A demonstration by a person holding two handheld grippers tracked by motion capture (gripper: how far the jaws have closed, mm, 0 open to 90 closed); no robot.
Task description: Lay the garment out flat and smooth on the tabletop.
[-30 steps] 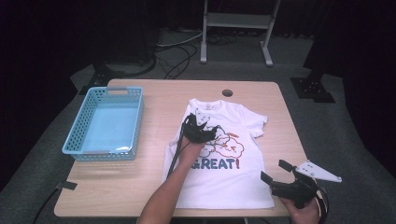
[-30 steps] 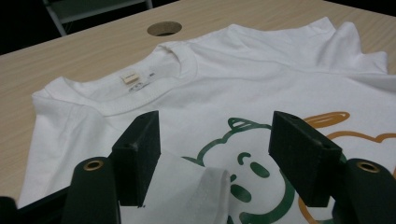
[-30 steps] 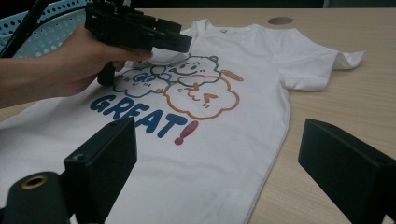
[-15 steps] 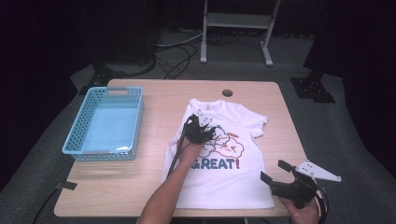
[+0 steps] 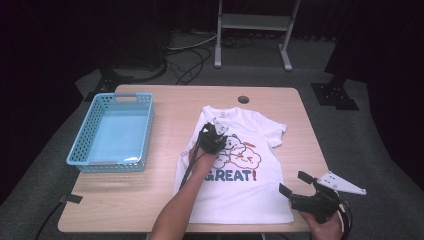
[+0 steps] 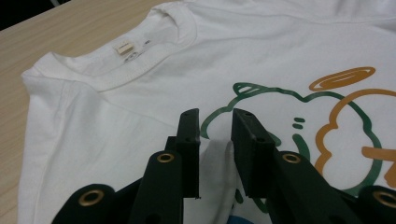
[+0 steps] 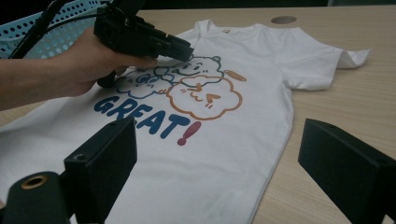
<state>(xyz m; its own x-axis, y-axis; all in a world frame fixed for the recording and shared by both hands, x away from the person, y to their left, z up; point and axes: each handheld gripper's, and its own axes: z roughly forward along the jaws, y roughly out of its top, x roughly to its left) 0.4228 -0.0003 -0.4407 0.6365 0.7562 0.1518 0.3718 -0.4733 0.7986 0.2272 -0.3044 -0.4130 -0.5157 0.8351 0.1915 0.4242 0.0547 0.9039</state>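
Now left gripper [image 6: 214, 122] jaws just narrowed, prob pinching a T-shirt [image 6: 140, 121] fold.

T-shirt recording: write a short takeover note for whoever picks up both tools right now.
Left tool: on the chest of the white T-shirt below the collar; its jaws have just been closing and a small fold of cloth stands between them, pinch not confirmed.
Right tool: jaws wide open, nothing in them, beside the shirt's lower right hem.
The shirt lies flat, print up, on the table; blue basket at the left holds nothing.
Done: shirt spread out, left tool placed.
Left: probably secure the pinch, fold the shirt, perhaps move it to the basket.
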